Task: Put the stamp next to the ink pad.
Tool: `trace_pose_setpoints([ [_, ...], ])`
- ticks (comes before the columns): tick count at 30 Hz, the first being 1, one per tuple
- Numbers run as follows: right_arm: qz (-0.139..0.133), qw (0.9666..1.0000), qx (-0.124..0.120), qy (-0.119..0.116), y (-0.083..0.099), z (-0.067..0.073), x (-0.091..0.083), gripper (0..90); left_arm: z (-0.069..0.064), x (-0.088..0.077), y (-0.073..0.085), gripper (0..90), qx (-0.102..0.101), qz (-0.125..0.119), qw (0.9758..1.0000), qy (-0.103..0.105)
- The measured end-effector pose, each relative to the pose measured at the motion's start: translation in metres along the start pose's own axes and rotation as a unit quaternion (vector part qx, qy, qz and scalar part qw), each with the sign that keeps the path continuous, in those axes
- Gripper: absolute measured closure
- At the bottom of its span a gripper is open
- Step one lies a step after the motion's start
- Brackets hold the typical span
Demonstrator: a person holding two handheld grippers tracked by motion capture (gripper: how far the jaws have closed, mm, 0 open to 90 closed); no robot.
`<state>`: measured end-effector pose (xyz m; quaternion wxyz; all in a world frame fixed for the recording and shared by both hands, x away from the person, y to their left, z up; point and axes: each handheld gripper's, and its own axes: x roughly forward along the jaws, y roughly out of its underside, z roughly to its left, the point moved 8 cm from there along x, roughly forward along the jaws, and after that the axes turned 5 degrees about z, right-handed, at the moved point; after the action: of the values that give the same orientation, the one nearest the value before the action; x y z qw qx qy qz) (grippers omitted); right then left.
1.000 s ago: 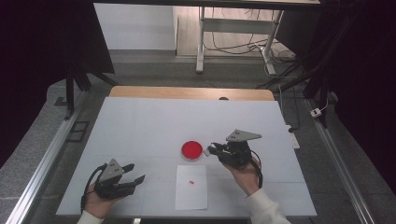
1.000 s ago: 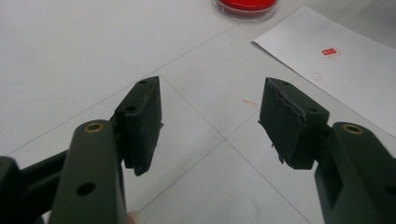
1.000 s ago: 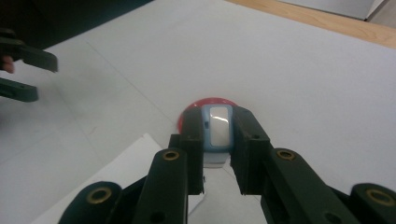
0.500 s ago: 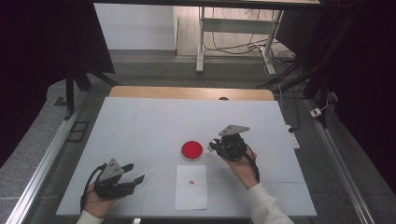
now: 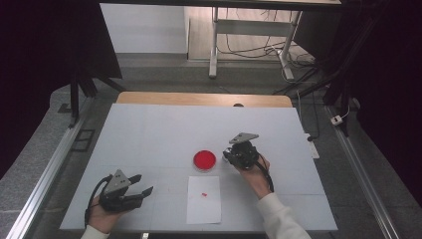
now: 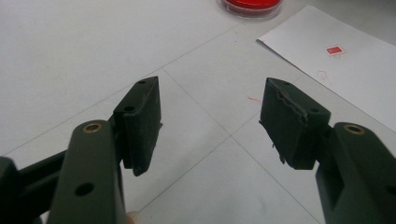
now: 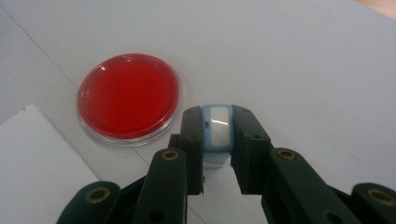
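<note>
My right gripper (image 7: 217, 140) is shut on a small blue-and-white stamp (image 7: 217, 133), held just right of a round red ink dish (image 7: 129, 97). In the high view the right gripper (image 5: 230, 155) hangs beside the dish (image 5: 205, 160) at mid-table. A white sheet of paper (image 5: 204, 199) with a small red mark (image 5: 203, 194) lies in front of the dish. My left gripper (image 5: 144, 188) rests at the table's front left, open with nothing between its jaws. From the left gripper (image 6: 212, 126), the paper (image 6: 336, 79) and its red mark (image 6: 334, 49) lie ahead to the right.
The white table top (image 5: 164, 129) has a wooden strip (image 5: 204, 98) along its far edge. Metal rails (image 5: 54, 164) run along both sides. A desk frame and cables (image 5: 259, 45) stand on the floor beyond.
My right gripper has moved left and down with the stamp, closer to the red dish. The left gripper has stayed where it was.
</note>
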<state>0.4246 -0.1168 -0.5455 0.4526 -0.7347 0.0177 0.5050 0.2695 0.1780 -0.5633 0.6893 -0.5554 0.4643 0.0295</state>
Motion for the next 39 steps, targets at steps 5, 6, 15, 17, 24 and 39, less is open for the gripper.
trace_pose_setpoints([
  [5, -0.001, 1.0000, 0.000, 0.002, -0.0004, 0.0006, 0.0030, 74.4, 0.0000, 0.0002, 0.0001, 38.4, 0.001, 0.001, 1.0000, -0.001],
  [6, -0.002, 1.0000, -0.001, 0.002, -0.0006, 0.0006, 0.0033, 74.3, 0.0001, 0.0001, 0.0002, 38.4, 0.001, 0.001, 1.0000, -0.001],
  [15, -0.008, 1.0000, -0.002, 0.002, -0.0018, 0.0001, 0.0044, 70.2, 0.0000, 0.0000, 0.0001, 38.4, 0.001, 0.000, 1.0000, -0.001],
  [17, -0.010, 0.9999, -0.001, 0.002, -0.0020, 0.0001, 0.0044, 69.9, -0.0001, 0.0000, 0.0000, 38.4, 0.001, 0.000, 1.0000, -0.001],
  [24, -0.012, 0.9999, -0.003, 0.005, -0.0024, -0.0002, 0.0044, 64.3, 0.0000, -0.0002, 0.0000, 38.4, 0.000, -0.001, 1.0000, -0.001],
  [39, -0.031, 0.9992, 0.021, 0.008, -0.0033, -0.0061, 0.0009, 48.5, 0.0000, -0.0002, 0.0001, 38.4, 0.001, -0.001, 1.0000, -0.001],
])
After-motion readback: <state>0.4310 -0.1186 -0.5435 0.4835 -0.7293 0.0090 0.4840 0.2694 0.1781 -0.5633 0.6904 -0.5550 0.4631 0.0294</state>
